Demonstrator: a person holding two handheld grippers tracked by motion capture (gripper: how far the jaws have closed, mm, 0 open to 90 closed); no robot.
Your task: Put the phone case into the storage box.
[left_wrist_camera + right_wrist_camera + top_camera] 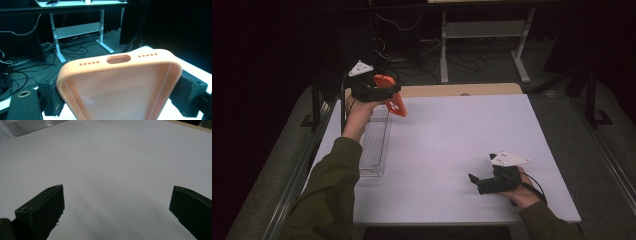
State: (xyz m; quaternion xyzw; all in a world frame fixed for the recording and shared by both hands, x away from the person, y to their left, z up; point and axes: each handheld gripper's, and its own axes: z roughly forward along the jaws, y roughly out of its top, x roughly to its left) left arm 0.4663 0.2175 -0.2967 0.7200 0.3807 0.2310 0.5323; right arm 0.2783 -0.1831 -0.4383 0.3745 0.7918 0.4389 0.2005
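Two claws: L claw gripping phone case.

No legible text or labels

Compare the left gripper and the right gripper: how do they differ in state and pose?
The left gripper is shut on an orange phone case; the right gripper is open with nothing between its jaws. The left gripper is raised above the clear tray; the right gripper sits low over the white table. Both are black, hand-held, with a grey plate.

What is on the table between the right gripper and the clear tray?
Nothing: in the high view, bare white table separates the right gripper from the clear tray.
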